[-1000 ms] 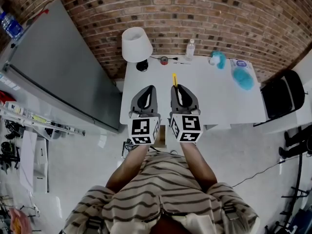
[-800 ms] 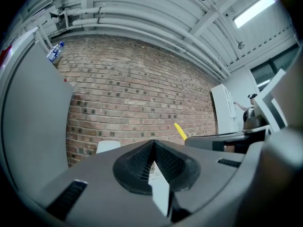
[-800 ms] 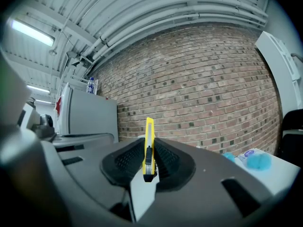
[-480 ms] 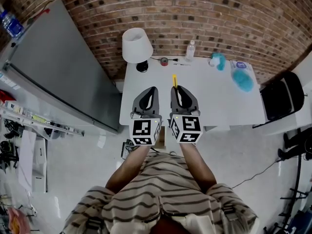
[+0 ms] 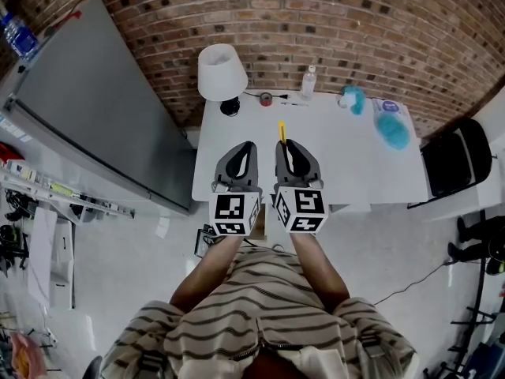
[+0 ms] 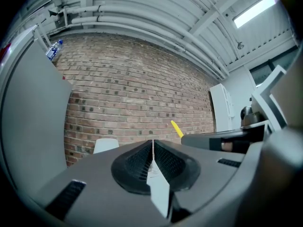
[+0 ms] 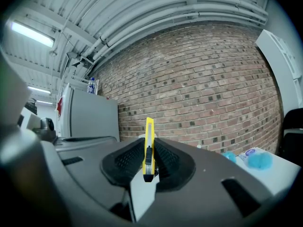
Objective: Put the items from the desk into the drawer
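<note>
Nothing moved; right tool still grips cutter.

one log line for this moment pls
left hand-held gripper: shut, empty | right hand-held gripper: shut on yellow utility knife | both: over near side of white desk

Yellow utility knife, black slider, standing on edge, clamped in right hand-held gripper, tip projecting forward
</note>
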Available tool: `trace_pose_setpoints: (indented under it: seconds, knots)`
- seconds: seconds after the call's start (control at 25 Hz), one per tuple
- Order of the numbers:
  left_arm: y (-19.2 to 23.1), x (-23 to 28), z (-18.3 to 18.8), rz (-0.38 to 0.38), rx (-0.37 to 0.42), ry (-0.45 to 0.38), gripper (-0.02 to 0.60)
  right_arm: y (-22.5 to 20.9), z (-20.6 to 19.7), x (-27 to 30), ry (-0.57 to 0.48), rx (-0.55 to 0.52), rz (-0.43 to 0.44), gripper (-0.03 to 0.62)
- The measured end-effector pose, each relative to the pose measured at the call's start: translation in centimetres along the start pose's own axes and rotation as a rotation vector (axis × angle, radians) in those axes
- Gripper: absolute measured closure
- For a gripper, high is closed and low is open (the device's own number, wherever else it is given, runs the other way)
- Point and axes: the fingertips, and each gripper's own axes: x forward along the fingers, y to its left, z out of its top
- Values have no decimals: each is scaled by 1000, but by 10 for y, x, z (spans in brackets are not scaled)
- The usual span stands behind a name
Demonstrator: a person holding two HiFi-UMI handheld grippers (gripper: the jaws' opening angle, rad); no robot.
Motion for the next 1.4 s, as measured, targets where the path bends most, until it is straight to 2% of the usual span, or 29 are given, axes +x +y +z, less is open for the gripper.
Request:
trace_pose_setpoints:
  seconds: [0.48,0.96,1.4]
  knots:
    - [15,-15,-17,58,-18,42,574,23,-15,-1,44,-1,67,526]
    - [48,-40,-51,145,-51,113,574,72,-59,6,157,-24,191,526]
    - [73,-68,-81,187,-78,191,574,106,-103,7,271,-28,242,526]
